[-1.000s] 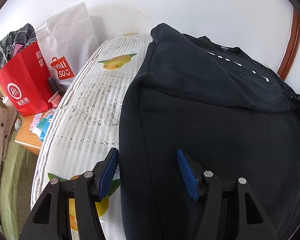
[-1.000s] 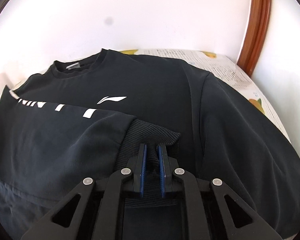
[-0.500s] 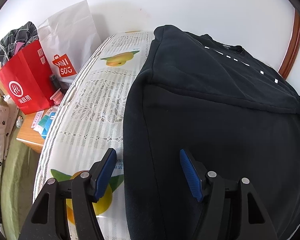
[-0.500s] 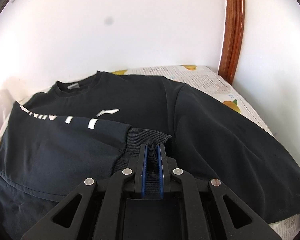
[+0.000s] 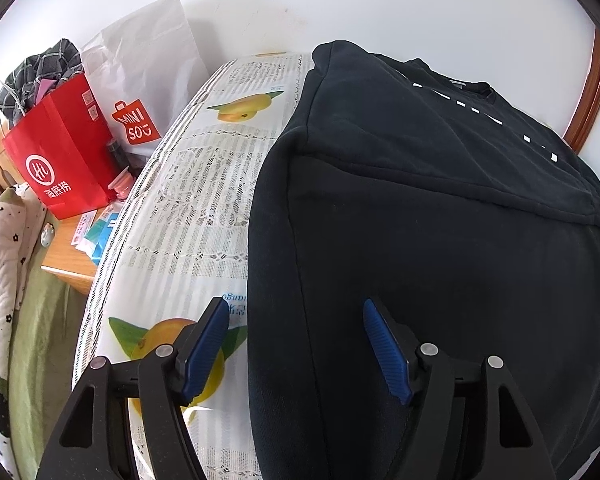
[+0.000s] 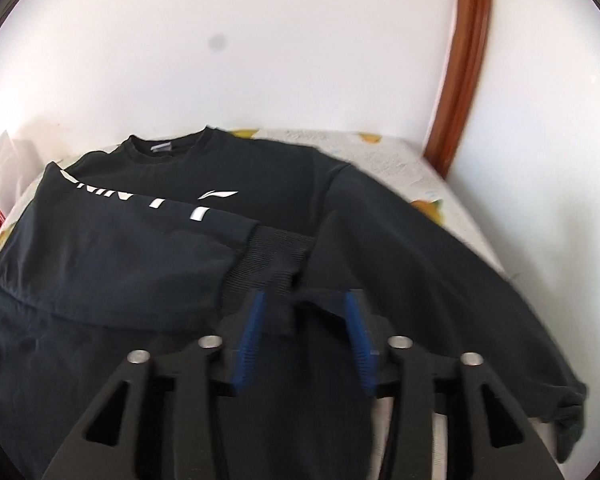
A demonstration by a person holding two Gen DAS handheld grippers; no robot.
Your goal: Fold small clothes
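A black sweatshirt (image 6: 148, 256) with white print lies flat on the table, neck toward the wall; it also shows in the left wrist view (image 5: 440, 240). Its left sleeve is folded across the chest, and the ribbed cuff (image 6: 272, 256) lies in the middle. My right gripper (image 6: 304, 320) is open just above the cuff, which still lies between the blue pads. My left gripper (image 5: 296, 336) is open and empty over the sweatshirt's left edge near the hem.
A patterned tablecloth (image 5: 204, 216) with fruit prints covers the table. A red paper bag (image 5: 56, 160) and a white Miniso bag (image 5: 140, 92) stand on a low wooden stand at the left. A wooden frame (image 6: 464, 64) runs up the wall at the right.
My right gripper has opened and let go of the sleeve cuff. The left gripper has drifted slightly back and stays open.
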